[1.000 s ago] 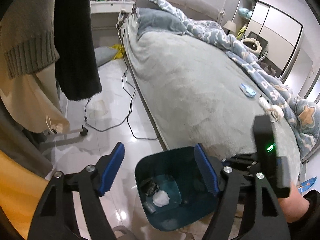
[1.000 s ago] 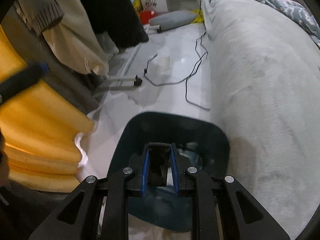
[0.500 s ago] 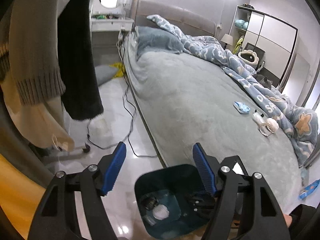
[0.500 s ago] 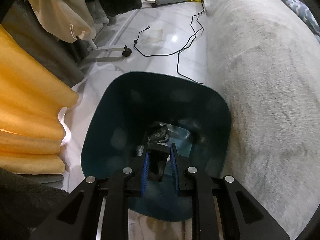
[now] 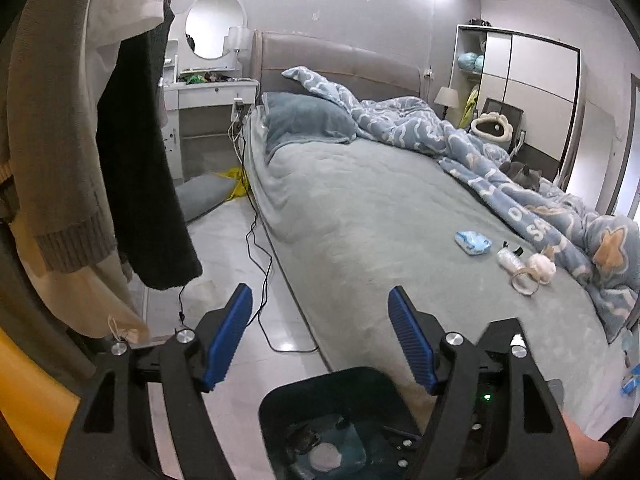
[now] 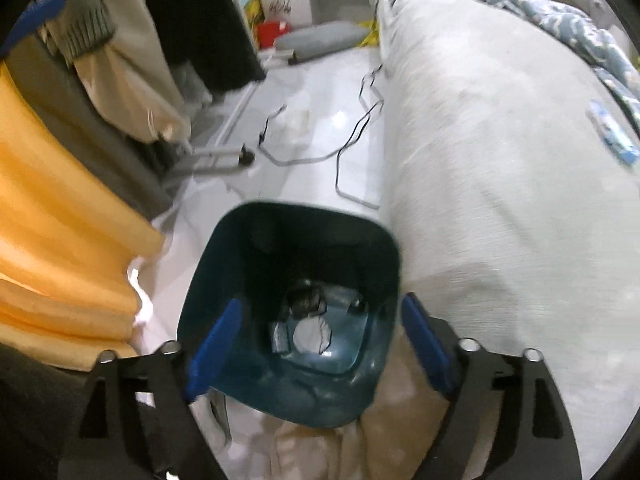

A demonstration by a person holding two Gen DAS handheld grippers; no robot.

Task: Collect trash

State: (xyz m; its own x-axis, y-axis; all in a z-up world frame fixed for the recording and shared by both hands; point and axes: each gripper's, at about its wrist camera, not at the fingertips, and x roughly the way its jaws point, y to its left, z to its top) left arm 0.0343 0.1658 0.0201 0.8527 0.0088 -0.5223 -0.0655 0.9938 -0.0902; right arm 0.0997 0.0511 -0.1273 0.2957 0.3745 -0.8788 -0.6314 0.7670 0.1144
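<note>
Now, through the left wrist camera, the left gripper (image 5: 320, 336) has lifted and tipped upward since a second ago: the view takes in the whole bed (image 5: 360, 216) where before it looked mostly down at the floor. Its jaws stand wide apart with nothing between them, as they did a second ago. The dark teal bin (image 5: 332, 420) sits low in this view, on the floor just beside the bed's edge, with a white wad and a dark scrap at its bottom. Out on the bed, near the blue quilt (image 5: 520, 184), lie a blue packet (image 5: 473, 243), a small clear wrapper (image 5: 509, 259) and a roll of tape (image 5: 525, 282), all well apart from the bin.

From the right wrist camera, the change is plainer. Half a second ago the right gripper (image 6: 320, 344) was pinched on a small dark piece above the bin (image 6: 288, 280); its jaws are now spread wide and hold nothing, and a dark crumpled piece (image 6: 306, 300) lies on the bin floor beside a white wad (image 6: 312, 334). I judge that one piece of trash has just been dropped in. The likely next targets are the bits on the bed, of which only the blue packet (image 6: 612, 136) shows here.
</note>
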